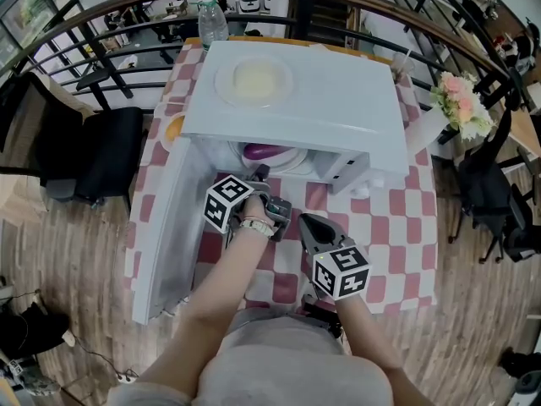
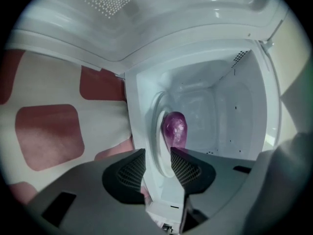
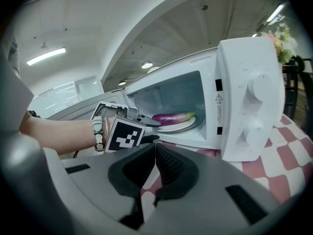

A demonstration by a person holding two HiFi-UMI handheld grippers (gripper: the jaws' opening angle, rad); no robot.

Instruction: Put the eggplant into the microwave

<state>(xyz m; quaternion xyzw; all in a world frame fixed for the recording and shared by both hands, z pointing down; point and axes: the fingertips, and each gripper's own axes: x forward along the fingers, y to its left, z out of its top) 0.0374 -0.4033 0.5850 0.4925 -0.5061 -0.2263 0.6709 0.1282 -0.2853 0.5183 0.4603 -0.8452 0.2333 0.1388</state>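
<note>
The purple eggplant (image 1: 264,151) (image 2: 175,129) (image 3: 173,117) lies on the white plate (image 2: 157,131) (image 3: 178,126) inside the white microwave (image 1: 296,100) (image 3: 249,97). Its door (image 1: 161,235) hangs wide open to the left. My left gripper (image 1: 258,176) (image 2: 157,168) (image 3: 149,123) sits at the cavity's mouth, just short of the eggplant. It is open, with a gap between its pads and nothing held. Lower on the checked tablecloth (image 1: 397,244), my right gripper (image 1: 306,223) (image 3: 155,153) is shut on nothing and points at the microwave front.
A plate (image 1: 255,81) rests on top of the microwave. A water bottle (image 1: 211,19) stands behind it and flowers (image 1: 462,104) at the table's right edge. An orange object (image 1: 174,128) peeks out left of the microwave. A black chair (image 1: 101,155) stands to the left.
</note>
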